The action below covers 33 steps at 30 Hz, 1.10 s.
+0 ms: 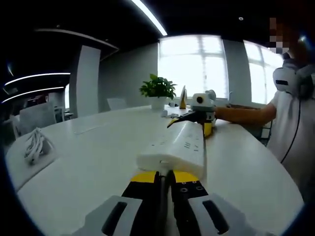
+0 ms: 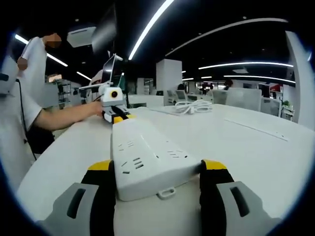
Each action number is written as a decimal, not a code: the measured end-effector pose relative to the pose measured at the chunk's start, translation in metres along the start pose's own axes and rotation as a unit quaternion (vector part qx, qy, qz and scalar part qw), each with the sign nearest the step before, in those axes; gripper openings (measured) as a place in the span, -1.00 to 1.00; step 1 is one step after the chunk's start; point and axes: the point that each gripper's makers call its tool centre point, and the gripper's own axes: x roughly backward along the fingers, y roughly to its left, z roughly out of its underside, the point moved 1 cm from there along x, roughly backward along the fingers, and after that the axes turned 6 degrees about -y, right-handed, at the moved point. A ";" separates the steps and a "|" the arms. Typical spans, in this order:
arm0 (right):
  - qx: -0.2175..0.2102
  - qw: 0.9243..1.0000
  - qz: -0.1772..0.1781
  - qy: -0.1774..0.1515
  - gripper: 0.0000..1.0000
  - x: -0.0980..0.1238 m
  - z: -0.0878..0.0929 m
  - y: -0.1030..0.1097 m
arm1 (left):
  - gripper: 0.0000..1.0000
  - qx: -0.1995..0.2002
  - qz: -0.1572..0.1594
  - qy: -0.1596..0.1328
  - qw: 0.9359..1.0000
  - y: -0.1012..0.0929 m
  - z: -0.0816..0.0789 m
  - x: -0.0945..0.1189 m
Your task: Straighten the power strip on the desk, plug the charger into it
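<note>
Your right gripper (image 2: 157,184) clamps one end of the power strip (image 2: 147,157) at frame centre; your left gripper (image 1: 165,178), jaws nearly closed, presses the opposite end, so you can square it on the desk (image 2: 246,142).

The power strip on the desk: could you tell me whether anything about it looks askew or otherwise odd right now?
Nothing looks damaged. The white power strip lies flat on the desk, held at both ends: the right gripper straddles one end, the left gripper meets the other. Its sockets are all empty, and the coiled white charger cable sits apart.
</note>
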 end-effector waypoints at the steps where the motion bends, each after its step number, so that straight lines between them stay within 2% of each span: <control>1: 0.000 1.000 -0.001 0.000 0.37 0.000 0.000 0.001 | -0.75 0.000 -0.001 0.000 1.000 -0.001 0.000 0.000; 10: -0.002 1.000 0.001 0.004 0.42 0.002 0.000 0.014 | -0.76 0.000 0.005 0.000 1.000 -0.020 0.002 0.006; 13: 0.000 1.000 -0.003 0.006 0.64 -0.003 0.000 0.021 | -0.76 -0.001 0.010 0.001 1.000 -0.026 0.003 0.007; 15: -0.001 1.000 -0.007 0.008 0.70 -0.004 0.000 0.022 | -0.76 -0.002 0.013 0.001 1.000 -0.027 0.003 0.008; 17: -0.003 1.000 0.003 0.008 0.59 -0.003 0.000 0.016 | -0.76 -0.001 0.014 0.001 1.000 -0.027 0.003 0.007; 18: -0.004 1.000 0.026 0.011 0.49 -0.001 0.000 0.006 | -0.76 -0.002 0.015 0.001 1.000 -0.027 0.003 0.007; 19: 0.000 1.000 0.010 0.007 0.48 -0.002 -0.001 0.012 | -0.76 -0.002 0.015 0.000 1.000 -0.027 0.003 0.007; 33: 0.002 1.000 -0.009 0.004 0.41 0.006 0.000 0.023 | -0.76 -0.004 0.028 0.001 1.000 -0.031 0.004 0.009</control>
